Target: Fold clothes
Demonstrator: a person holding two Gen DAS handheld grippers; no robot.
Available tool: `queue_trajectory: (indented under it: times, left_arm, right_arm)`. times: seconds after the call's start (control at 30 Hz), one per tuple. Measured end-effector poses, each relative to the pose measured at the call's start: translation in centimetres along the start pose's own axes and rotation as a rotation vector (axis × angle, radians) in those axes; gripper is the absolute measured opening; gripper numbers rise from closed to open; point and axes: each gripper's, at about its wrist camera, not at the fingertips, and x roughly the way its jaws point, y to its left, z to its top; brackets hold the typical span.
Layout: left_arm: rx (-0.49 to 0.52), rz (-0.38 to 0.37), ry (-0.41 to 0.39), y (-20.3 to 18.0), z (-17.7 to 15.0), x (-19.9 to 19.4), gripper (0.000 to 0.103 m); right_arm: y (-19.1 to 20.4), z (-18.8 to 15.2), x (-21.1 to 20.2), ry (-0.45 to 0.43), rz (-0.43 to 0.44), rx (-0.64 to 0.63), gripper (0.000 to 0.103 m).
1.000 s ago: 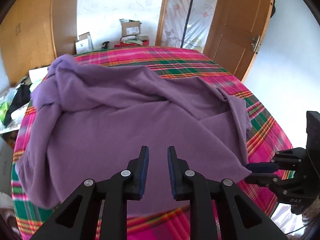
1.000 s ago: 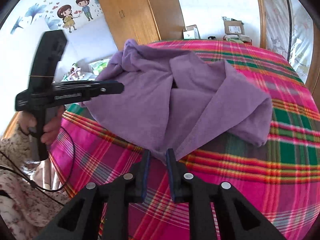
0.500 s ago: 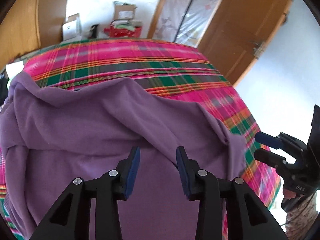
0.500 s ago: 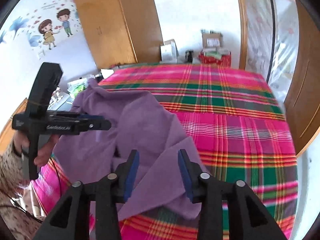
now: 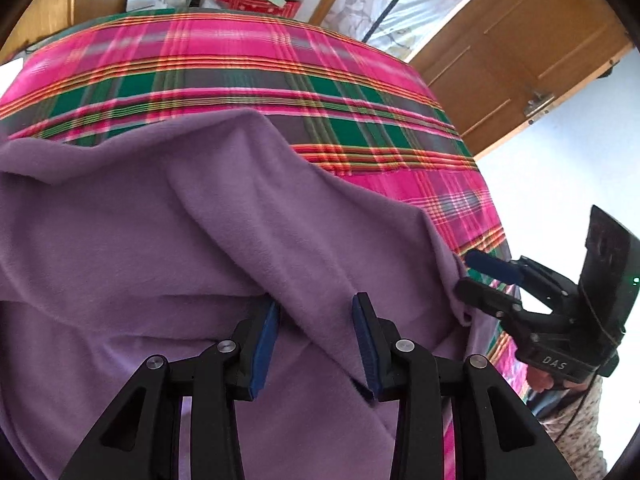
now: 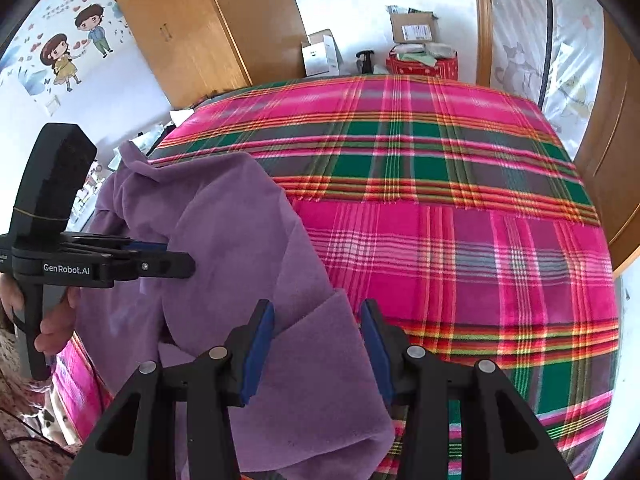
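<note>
Since 1 second ago both grippers have swung over the purple garment and parted their jaws; the left gripper stands half wide over a fold, the right gripper likewise at the cloth's edge, neither pinching. The garment lies bunched on the plaid bedspread. This looks like re-gripping for the next fold; next, close on an edge. Only the right view shows the wall stickers.
</note>
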Motion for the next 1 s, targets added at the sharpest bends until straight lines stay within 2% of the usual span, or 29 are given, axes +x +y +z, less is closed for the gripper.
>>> queue_trajectory:
  times: [0.1, 0.17, 0.2, 0.33, 0.4, 0.5, 0.7, 0.8, 0.9, 1.0]
  left_arm:
    - [-0.003, -0.008, 0.005, -0.2, 0.1, 0.1, 0.039]
    - [0.005, 0.003, -0.003, -0.8, 0.0, -0.1, 0.039]
    - [0.016, 0.016, -0.007, -1.2, 0.0, -0.2, 0.039]
    - [0.039, 0.012, -0.021, -2.6, 0.0, -0.7, 0.039]
    - [0.051, 0.004, -0.022, -3.4, 0.2, -0.5, 0.039]
    - [0.037, -0.019, -0.008, -4.0, 0.5, 0.1, 0.039]
    - [0.001, -0.001, -0.038, -4.3, 0.0, -1.0, 0.039]
    - [0.042, -0.005, -0.074, -5.2, -0.5, -2.1, 0.039]
    - [0.003, -0.06, -0.064, -5.2, -1.0, -2.7, 0.039]
    - [0.005, -0.106, -0.048, -5.7, -1.2, -2.2, 0.039]
  right_arm:
    - [-0.2, -0.7, -0.3, -0.005, 0.02, 0.018, 0.045]
    - [-0.4, -1.0, -0.4, -0.006, 0.026, 0.028, 0.04]
    - [-0.4, -1.2, -0.6, -0.006, 0.024, 0.03, 0.031]
    - [-0.3, -1.5, -0.7, -0.014, 0.015, 0.026, 0.011]
    - [-0.3, -1.7, -0.9, -0.019, 0.02, 0.026, 0.006]
    - [0.0, -2.0, -1.2, -0.035, 0.002, 0.014, 0.005]
    - [-0.4, -2.8, -2.9, -0.102, 0.003, 0.046, 0.005]
    - [-0.8, -3.4, -3.6, -0.134, 0.013, 0.081, 0.005]
    - [-1.1, -4.1, -4.2, -0.165, 0.03, 0.115, 0.005]
    - [-1.1, -4.5, -4.5, -0.185, 0.04, 0.13, 0.005]
